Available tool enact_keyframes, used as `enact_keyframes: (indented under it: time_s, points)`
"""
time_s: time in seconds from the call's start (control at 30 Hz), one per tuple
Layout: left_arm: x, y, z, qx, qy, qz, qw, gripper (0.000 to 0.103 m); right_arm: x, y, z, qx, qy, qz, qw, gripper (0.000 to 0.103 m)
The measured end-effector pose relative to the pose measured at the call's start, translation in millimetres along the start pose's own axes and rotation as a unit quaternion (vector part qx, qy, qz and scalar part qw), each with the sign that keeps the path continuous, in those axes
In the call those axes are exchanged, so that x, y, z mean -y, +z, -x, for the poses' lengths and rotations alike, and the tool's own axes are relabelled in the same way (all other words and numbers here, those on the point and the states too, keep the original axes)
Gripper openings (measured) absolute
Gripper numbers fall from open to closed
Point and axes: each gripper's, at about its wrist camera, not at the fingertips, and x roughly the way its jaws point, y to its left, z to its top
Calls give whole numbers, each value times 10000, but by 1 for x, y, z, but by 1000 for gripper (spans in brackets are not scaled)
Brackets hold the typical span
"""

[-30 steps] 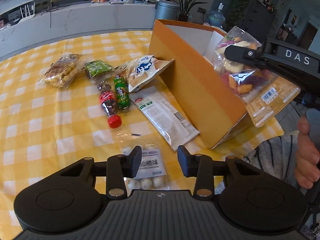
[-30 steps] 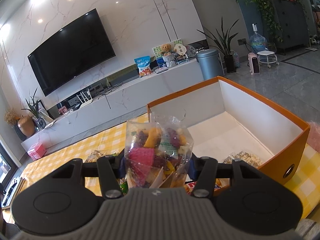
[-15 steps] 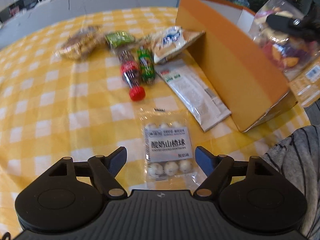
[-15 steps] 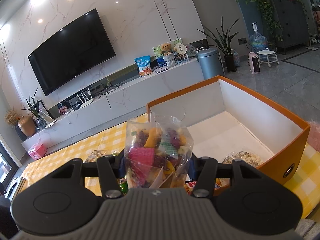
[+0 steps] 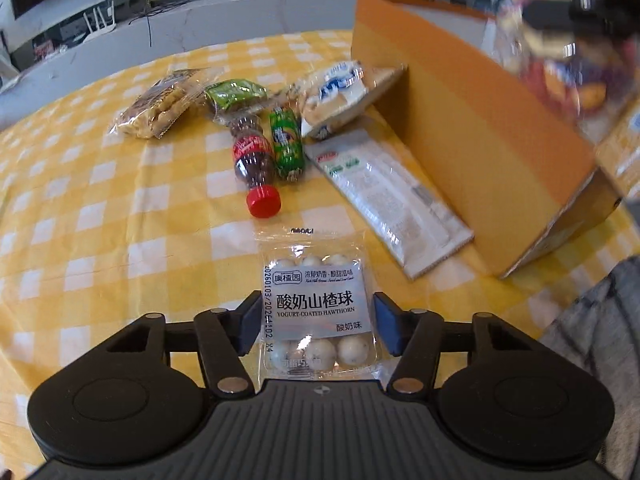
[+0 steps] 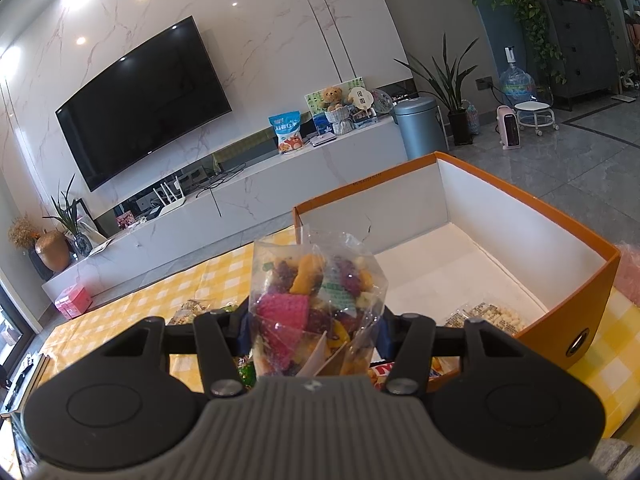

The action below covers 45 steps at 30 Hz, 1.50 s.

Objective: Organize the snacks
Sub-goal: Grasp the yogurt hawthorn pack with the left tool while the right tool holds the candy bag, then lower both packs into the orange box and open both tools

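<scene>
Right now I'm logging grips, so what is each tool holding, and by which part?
The right tool grips the clear bag of mixed dried fruit by its lower sides. The left tool, just closing, straddles the yogurt-coated hawthorn pack; no hold yet.

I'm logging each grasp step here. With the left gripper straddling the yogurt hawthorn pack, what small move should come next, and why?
Probably finish closing. The left gripper has just been closing, its fingers either side of the yogurt hawthorn pack, which lies flat on the tablecloth; a slight gap still seems to show at the right pad.
</scene>
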Motion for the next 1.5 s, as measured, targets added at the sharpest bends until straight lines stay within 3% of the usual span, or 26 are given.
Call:
enact_keyframes:
  time_s: [0.3,0.5,0.83,0.93,1.07,1.17,1.3,1.4,1.5]
  points:
    - [-15,18,36,676,0,349,9971,66,2,0,-1,-7,1,-157,9999,54]
    - [-19,37,62,983,-310,481,9935,66,14,3,0,39,50,-559,9984,53]
    - [11,76,81,1278,-871,397,9872,66,65,22,8,555,-1018,-1247,9854,53]
    - [24,87,76,1326,-931,297,9863,66,89,28,7,608,-1062,-1647,9787,53]
    - [39,97,68,1325,-1104,245,9847,66,101,36,-5,524,-1368,-1678,9749,53]
    - [50,102,63,1343,-1140,136,9843,66,109,38,-17,357,-1092,-1913,9748,53]
    - [57,104,61,1354,-1168,78,9838,66,95,41,-29,255,-1764,-1457,9731,53]
    - [58,102,61,1360,-1149,61,9840,66,81,44,-35,195,-2493,-1028,9628,53]
    - [57,101,62,1357,-1091,65,9847,66,79,46,-43,10,-2767,-764,9579,54]
